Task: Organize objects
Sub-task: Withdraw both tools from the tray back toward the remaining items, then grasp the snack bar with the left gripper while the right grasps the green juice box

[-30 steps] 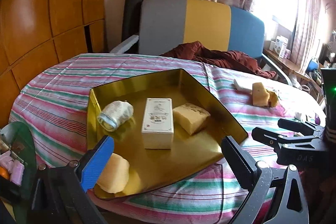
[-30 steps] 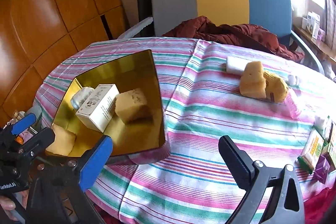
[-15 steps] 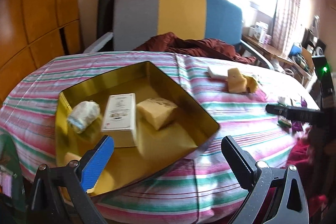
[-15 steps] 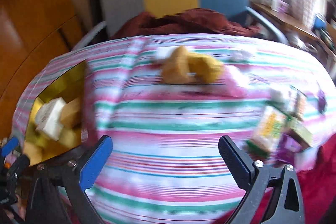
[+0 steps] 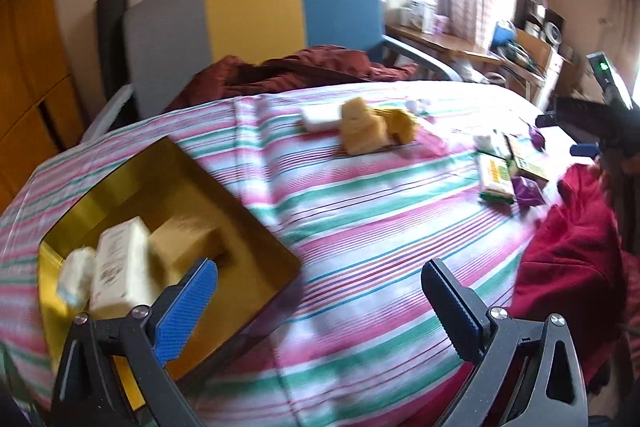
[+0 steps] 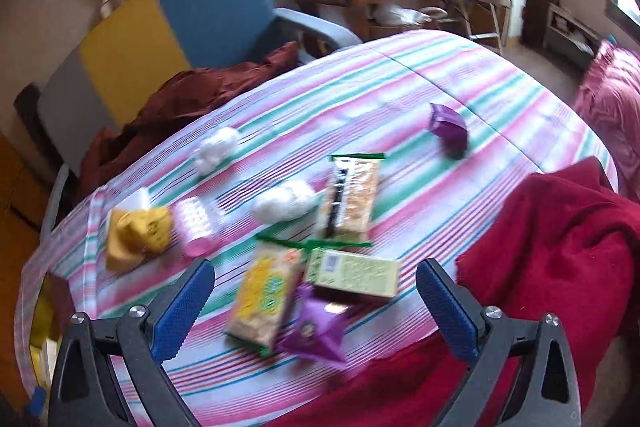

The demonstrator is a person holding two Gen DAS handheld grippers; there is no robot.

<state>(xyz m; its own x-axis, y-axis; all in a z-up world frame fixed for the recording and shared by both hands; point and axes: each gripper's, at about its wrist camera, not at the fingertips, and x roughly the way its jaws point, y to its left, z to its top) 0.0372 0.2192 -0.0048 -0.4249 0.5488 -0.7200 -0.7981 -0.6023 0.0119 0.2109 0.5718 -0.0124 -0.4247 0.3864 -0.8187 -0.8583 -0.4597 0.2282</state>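
Both of your tools are wide open and empty: the right tool point(image 6: 314, 291) hangs over the snack pile near the edge of the surface point(image 6: 400, 99), and the left tool point(image 5: 320, 289) sits beside the gold tray point(image 5: 248, 227). Nearest you lie a yellow snack packet point(image 6: 262, 297), a green box point(image 6: 354, 273) and a purple pouch point(image 6: 318, 333), touching one another. The packet looks light, crinkly and slippery, so pinch it across its narrow middle, gently. The box seems stiffer; grip its long sides. It belongs, probably, in the tray.
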